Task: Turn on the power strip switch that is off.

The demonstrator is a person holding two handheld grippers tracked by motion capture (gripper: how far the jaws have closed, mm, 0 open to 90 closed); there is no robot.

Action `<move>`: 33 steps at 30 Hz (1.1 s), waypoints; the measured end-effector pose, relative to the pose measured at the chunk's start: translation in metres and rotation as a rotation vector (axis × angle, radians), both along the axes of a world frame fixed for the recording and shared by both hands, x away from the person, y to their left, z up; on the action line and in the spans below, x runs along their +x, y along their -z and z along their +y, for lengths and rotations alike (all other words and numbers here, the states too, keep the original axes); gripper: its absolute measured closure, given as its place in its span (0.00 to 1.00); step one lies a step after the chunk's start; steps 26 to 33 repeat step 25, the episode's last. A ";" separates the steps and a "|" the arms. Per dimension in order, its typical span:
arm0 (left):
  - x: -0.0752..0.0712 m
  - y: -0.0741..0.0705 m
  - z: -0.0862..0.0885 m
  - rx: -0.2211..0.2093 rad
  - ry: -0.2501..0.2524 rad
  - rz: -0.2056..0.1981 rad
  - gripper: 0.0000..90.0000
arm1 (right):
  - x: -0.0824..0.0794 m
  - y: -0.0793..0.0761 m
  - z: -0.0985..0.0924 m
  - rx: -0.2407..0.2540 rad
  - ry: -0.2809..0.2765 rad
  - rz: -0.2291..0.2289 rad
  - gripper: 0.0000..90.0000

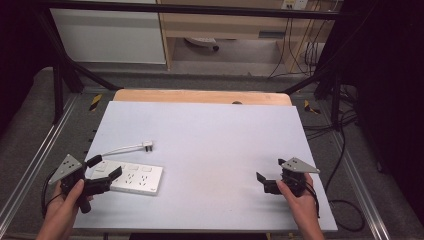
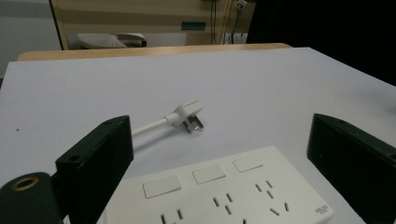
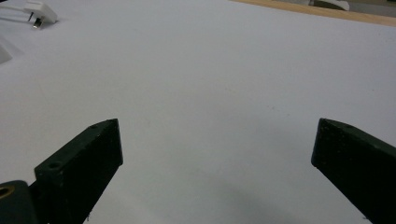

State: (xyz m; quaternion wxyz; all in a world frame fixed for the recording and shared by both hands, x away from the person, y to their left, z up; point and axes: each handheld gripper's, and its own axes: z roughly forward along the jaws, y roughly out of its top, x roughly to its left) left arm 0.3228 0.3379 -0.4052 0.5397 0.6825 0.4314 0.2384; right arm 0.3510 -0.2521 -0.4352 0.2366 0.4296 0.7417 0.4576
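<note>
Jaws wide on both grippers, left gripper (image 1: 107,179) nearest, straddling near-left end of power strip (image 1: 134,178), long axis left-right, plug (image 1: 147,146) just beyond; right gripper (image 1: 270,176) well apart.

Looks like a lab or test workshop. Black metal frame (image 1: 60,75) boxing in a white-topped table (image 1: 210,135), with dark curtains at 3 and 9 o'clock. At 12 o'clock, a wooden desk (image 1: 220,22), a white cabinet (image 1: 107,37), a chair base (image 1: 202,44). Loose cables (image 1: 345,160) trailing over grey carpet at 4 o'clock.
</note>
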 end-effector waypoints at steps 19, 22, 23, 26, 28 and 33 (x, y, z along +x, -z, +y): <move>-0.008 0.023 -0.007 0.081 0.030 0.023 0.09 | 0.002 0.002 -0.001 -0.006 0.009 0.008 0.03; -0.010 0.028 -0.008 0.085 0.033 0.032 0.09 | 0.003 0.005 -0.002 -0.018 0.015 0.024 0.02; -0.011 0.029 -0.008 0.099 0.039 0.033 0.09 | 0.005 0.008 -0.002 -0.029 0.017 0.036 0.02; -0.011 0.029 -0.009 0.104 0.042 0.026 0.09 | 0.009 0.013 0.000 -0.056 0.031 0.072 0.03; -0.011 0.029 -0.009 0.104 0.042 0.026 0.09 | 0.009 0.013 0.000 -0.056 0.031 0.072 0.03; -0.011 0.029 -0.009 0.104 0.042 0.026 0.09 | 0.009 0.013 0.000 -0.056 0.031 0.072 0.03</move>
